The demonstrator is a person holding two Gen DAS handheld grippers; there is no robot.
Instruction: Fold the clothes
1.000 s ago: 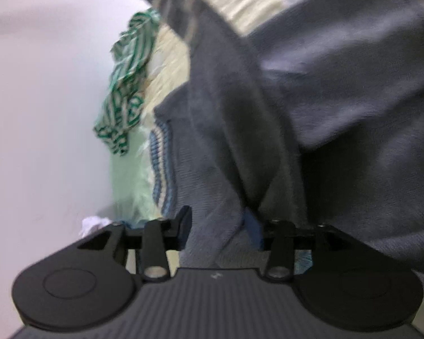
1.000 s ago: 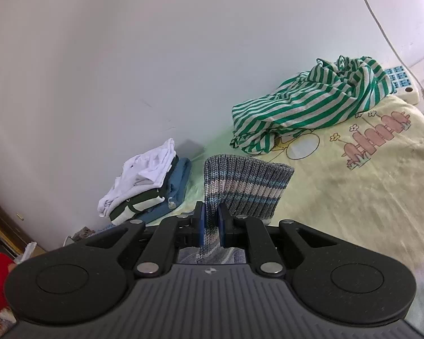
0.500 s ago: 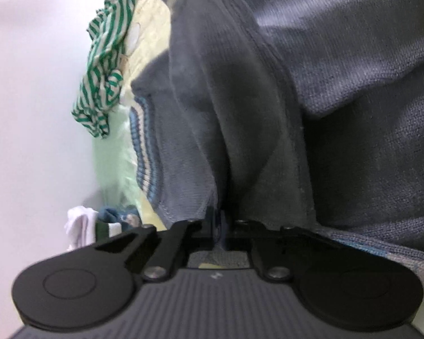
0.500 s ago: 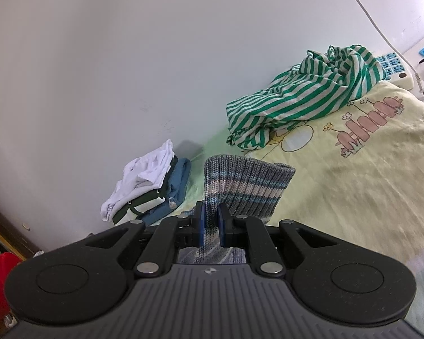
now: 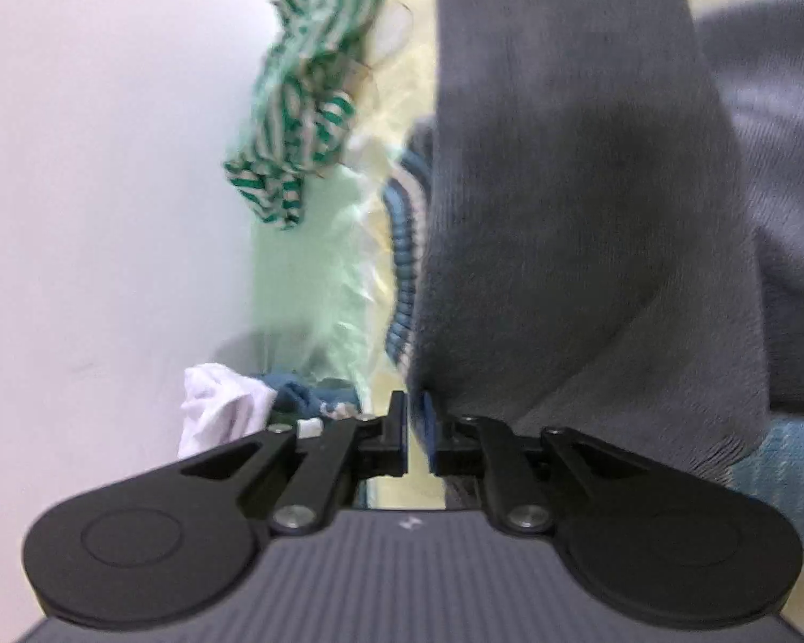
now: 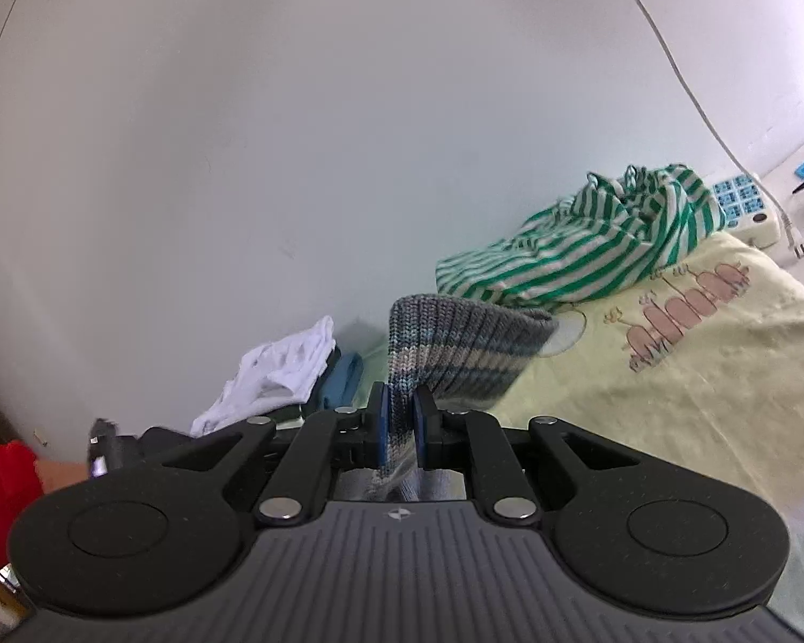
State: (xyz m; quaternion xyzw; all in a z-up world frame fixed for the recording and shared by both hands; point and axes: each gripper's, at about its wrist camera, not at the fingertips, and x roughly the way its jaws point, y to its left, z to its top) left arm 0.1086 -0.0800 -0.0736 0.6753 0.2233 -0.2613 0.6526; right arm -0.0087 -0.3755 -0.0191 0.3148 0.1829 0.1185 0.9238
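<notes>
A dark grey knit sweater [image 5: 589, 187] with a blue and cream striped hem [image 5: 402, 246] fills the right of the left wrist view, lifted in a big fold over the yellow sheet [image 5: 380, 80]. My left gripper [image 5: 414, 402] sits at the fold's lower edge. Its jaws are opening: a narrow gap shows pale sheet between the pads, and the knit only reaches the tips. In the right wrist view, my right gripper [image 6: 400, 394] is shut on the sweater's striped ribbed end [image 6: 455, 343], which stands up in front of it.
A crumpled green and white striped garment [image 6: 579, 246] lies by the white wall. A folded stack with a white piece on top [image 6: 278, 369] sits to the left. A power strip [image 6: 745, 209] lies at the bed's far corner. A hand with a red sleeve [image 6: 5, 471] shows at left.
The left jaws went from wide open to shut on the sweater fold, then parted a little, and the left gripper moved sideways along the hem. The right gripper kept its grip; the red-sleeved hand came into view.
</notes>
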